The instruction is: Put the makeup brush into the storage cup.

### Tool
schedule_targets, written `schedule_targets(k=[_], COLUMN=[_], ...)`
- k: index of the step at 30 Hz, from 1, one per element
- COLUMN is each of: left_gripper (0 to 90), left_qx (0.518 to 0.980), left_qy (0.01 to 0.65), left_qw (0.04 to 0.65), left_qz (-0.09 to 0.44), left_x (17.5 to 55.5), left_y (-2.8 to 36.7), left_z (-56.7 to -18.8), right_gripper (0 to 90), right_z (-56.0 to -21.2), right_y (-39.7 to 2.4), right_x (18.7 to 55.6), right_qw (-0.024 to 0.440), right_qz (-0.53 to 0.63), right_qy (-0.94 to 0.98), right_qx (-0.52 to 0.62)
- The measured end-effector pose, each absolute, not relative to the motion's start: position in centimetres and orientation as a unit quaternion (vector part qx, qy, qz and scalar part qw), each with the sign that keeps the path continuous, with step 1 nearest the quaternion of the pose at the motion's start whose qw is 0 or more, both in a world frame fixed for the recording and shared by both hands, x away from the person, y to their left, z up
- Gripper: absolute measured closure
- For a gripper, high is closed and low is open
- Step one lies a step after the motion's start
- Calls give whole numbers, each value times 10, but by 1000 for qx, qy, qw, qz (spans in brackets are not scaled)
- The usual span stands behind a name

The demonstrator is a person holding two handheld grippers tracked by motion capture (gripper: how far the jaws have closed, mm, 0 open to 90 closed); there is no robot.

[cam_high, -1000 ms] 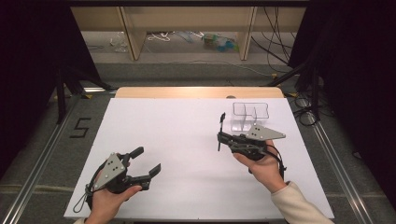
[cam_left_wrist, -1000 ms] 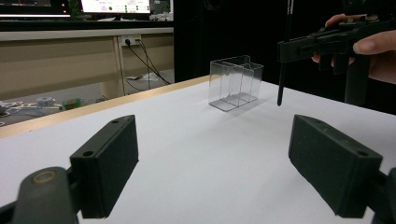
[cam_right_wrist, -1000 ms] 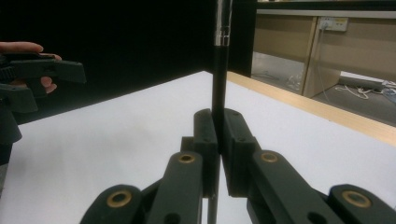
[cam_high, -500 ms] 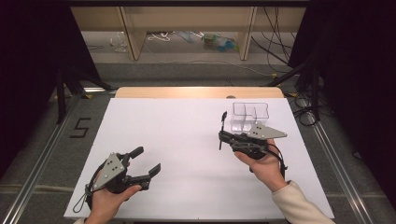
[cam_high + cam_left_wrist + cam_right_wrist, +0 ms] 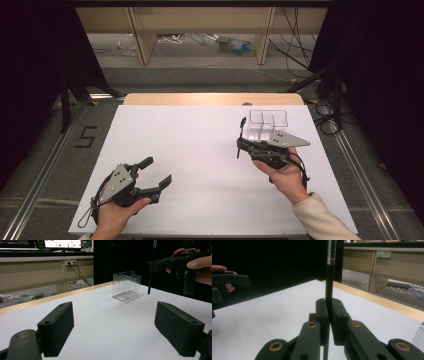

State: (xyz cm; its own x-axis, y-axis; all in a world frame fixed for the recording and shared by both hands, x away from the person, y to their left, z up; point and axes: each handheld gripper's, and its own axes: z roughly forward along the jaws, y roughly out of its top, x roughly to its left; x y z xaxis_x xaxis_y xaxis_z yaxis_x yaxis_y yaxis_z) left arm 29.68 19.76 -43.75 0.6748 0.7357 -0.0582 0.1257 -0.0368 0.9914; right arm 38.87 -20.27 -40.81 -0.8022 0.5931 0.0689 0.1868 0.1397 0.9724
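My right gripper (image 5: 241, 145) hovers over the right half of the white table, shut on a thin black pen (image 5: 241, 134) that stands nearly upright between its jaws. In the right gripper view the pen (image 5: 329, 277) rises straight up from the closed pads (image 5: 336, 315). Just behind it stands a clear plastic box with compartments (image 5: 268, 125), seen as the clear box (image 5: 126, 285) in the left gripper view, with the pen (image 5: 151, 270) hanging beside it. My left gripper (image 5: 157, 171) rests low at the near left, jaws wide open and nothing between its pads (image 5: 57, 327).
The white table (image 5: 200, 145) has a wooden strip along its far edge. Beyond it stand shelves with cables and small items (image 5: 230, 44) on the floor. Metal rails (image 5: 45, 170) run along both sides, with dark curtains around.
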Motion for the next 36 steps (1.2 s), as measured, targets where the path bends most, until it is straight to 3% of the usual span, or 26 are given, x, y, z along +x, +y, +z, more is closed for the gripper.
schedule_targets(k=[36], left_gripper=[156], left_qx=[676], left_qy=[319], left_qw=[616], left_qz=[248], left_x=[297], left_y=[198], left_z=[-438], right_gripper=[860], right_z=[-405], right_y=[-217], right_x=[401], right_qw=[196], right_qz=[600], right_qy=[724], right_qx=[279])
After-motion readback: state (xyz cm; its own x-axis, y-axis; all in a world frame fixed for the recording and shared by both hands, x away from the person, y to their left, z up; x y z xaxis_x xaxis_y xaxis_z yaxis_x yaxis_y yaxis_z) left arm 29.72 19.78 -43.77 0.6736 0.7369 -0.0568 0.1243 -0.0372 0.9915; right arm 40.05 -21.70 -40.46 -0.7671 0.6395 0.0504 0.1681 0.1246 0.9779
